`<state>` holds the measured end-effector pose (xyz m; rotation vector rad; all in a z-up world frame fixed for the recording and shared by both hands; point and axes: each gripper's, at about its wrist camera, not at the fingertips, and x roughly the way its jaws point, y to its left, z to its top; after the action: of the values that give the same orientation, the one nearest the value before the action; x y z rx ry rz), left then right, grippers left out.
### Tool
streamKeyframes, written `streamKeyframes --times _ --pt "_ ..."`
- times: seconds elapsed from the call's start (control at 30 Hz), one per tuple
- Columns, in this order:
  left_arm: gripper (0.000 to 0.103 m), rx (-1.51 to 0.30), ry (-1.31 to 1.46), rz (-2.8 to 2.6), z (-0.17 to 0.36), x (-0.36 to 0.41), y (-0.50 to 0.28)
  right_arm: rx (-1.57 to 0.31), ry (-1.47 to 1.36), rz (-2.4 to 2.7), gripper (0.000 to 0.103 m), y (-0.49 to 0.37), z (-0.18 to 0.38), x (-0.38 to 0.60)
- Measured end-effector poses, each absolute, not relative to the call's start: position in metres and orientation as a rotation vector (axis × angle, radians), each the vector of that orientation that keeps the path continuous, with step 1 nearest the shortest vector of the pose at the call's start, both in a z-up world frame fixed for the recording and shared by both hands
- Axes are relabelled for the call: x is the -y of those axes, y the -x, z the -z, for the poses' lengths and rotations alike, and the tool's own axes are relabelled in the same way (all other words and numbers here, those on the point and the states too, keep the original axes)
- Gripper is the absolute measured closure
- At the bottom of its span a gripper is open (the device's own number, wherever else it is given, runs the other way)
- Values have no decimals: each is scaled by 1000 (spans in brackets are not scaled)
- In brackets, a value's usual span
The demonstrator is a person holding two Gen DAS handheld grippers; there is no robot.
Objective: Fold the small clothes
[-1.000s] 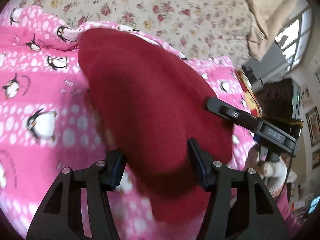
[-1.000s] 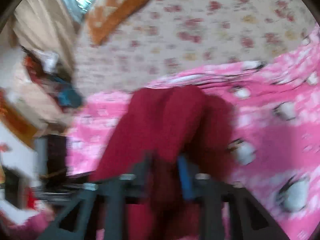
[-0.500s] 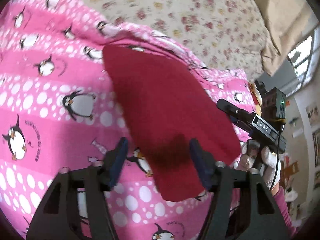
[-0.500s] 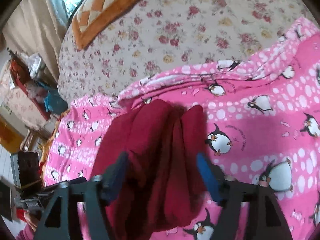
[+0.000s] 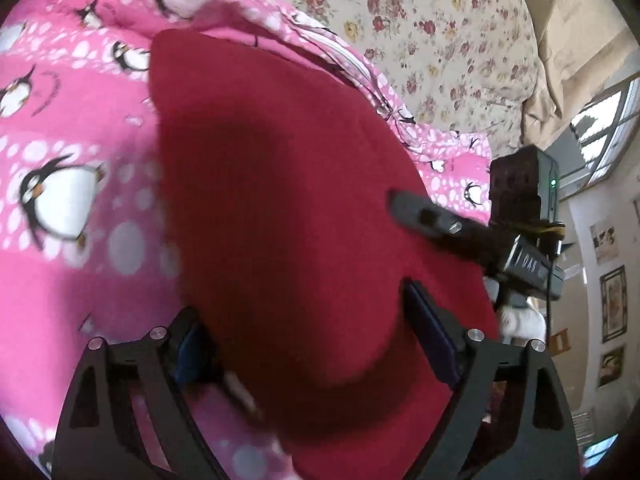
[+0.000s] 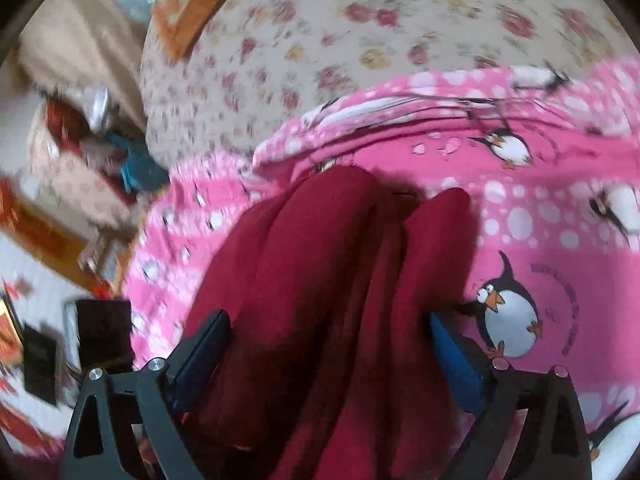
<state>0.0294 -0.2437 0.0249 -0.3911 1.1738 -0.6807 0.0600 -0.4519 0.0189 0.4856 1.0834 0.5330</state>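
Blanket [image 5: 76,128]: a pink penguin-print blanket is seen to the left of and ahead of the left gripper, spread over the bed; in the right wrist view it is seen on both sides of the right gripper.
Left gripper [image 5: 316,344]: its jaws are set wide apart and are opening; the red cloth lies between them, and neither pad is seen pressing on it.
Left gripper pads [image 5: 192,354]: blue pads are carried on the black fingers; the left one sits just beside the left edge of the cloth.
Garment [image 5: 280,208]: a dark red cloth is laid on the blanket directly in front of the left gripper, reaching ahead to the blanket's far fold; in the right wrist view it is bunched in long ridges running forward.
Right gripper [image 6: 330,354]: its jaws are spread wide and are opening; the red cloth lies between them, ungripped as far as can be told.
Right gripper in the left view [image 5: 424,216]: one black finger is seen over the right part of the cloth, ahead and right of the left gripper; contact cannot be told.
Hand [image 5: 520,320]: a white-gloved hand is seen beneath that gripper's body.
Floral sheet [image 6: 360,40]: a flowered sheet is seen beyond the blanket, ahead of both grippers.
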Motion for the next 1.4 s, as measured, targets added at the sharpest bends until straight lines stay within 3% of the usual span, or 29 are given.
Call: streamKeyframes --times 0.07,0.1,0.17,0.23,0.33,0.47,0.57,0.7,1.03,1.3,1.4 --pt "15 -1187 370 679 -27 250 -31 -1094 -428 -498 12 -62 -17 445" --pt "21 -1189 362 681 -28 251 -31 -1097 -416 -484 17 -61 -18 443" --pt "34 -1176 348 681 -38 249 -28 -1078 -397 -482 39 -55 -26 441" --pt "45 -1161 336 706 -51 243 -22 -1051 -397 -479 50 -43 -38 440" --pt "45 -1157 307 743 -76 231 -4 -1022 -433 -497 57 -25 -58 440" --pt "45 -1202 235 772 -95 206 29 -1038 -415 -530 58 17 -86 421" --pt "45 -1231 162 744 -81 195 51 -1062 -397 -528 58 54 -89 400" --pt "23 -1248 136 614 -48 183 63 -1060 -347 -418 49 80 -62 383" --pt "23 -995 56 395 -90 160 99 -865 -142 -472 49 135 -135 344" --pt "23 -910 43 307 -103 155 119 -946 74 -330 59 145 -87 326" --pt "23 -869 30 292 -109 154 129 -998 -48 -316 59 137 -64 347"
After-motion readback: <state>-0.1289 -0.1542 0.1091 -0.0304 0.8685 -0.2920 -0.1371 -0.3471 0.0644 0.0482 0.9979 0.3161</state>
